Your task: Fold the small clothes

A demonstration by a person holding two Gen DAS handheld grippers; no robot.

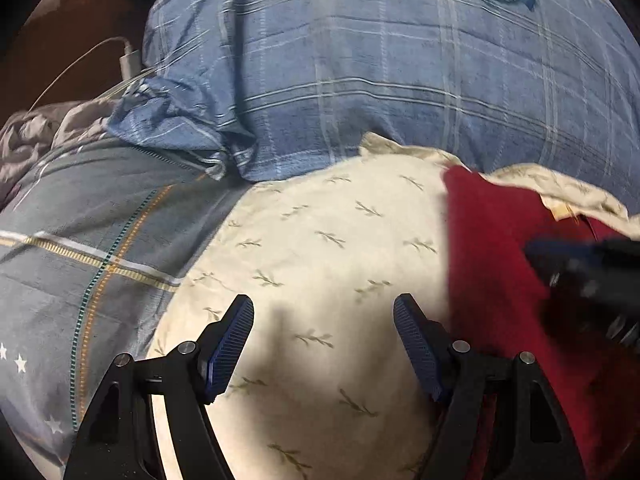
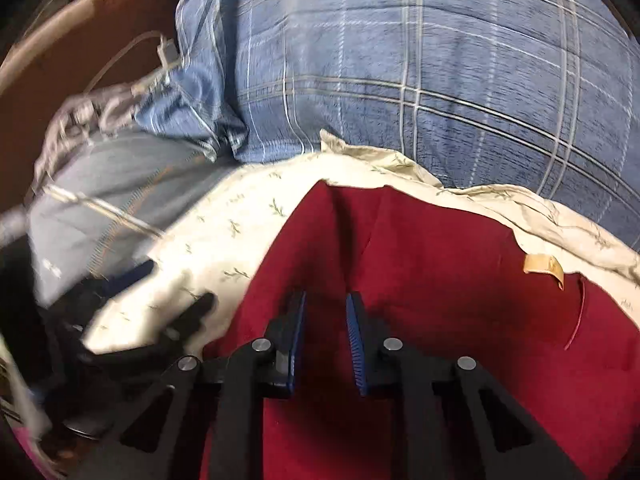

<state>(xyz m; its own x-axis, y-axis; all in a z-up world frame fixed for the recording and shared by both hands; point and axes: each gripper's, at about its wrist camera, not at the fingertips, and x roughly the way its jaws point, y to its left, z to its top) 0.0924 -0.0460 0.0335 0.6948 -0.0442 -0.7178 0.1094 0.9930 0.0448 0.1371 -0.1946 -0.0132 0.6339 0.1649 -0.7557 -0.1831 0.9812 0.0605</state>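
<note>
A dark red garment (image 2: 440, 280) lies flat on a cream cloth with small leaf prints (image 1: 312, 240). It has a beige neck label (image 2: 544, 266) at its far right edge. In the left wrist view the red garment (image 1: 492, 248) lies to the right. My left gripper (image 1: 324, 312) is open and empty above the cream cloth, left of the garment. My right gripper (image 2: 326, 300) hovers over the red garment with its jaws partly open, a narrow gap between the pads and nothing in them. The right gripper shows blurred at the right edge of the left wrist view (image 1: 592, 272). The left gripper shows blurred in the right wrist view (image 2: 160, 320).
A blue plaid pillow (image 1: 380, 68) lies behind the cream cloth. A grey-blue bedspread with stripes and stars (image 1: 80, 240) lies to the left. A white charger and cable (image 1: 130, 62) lie at the far left by brown wood (image 1: 60, 40).
</note>
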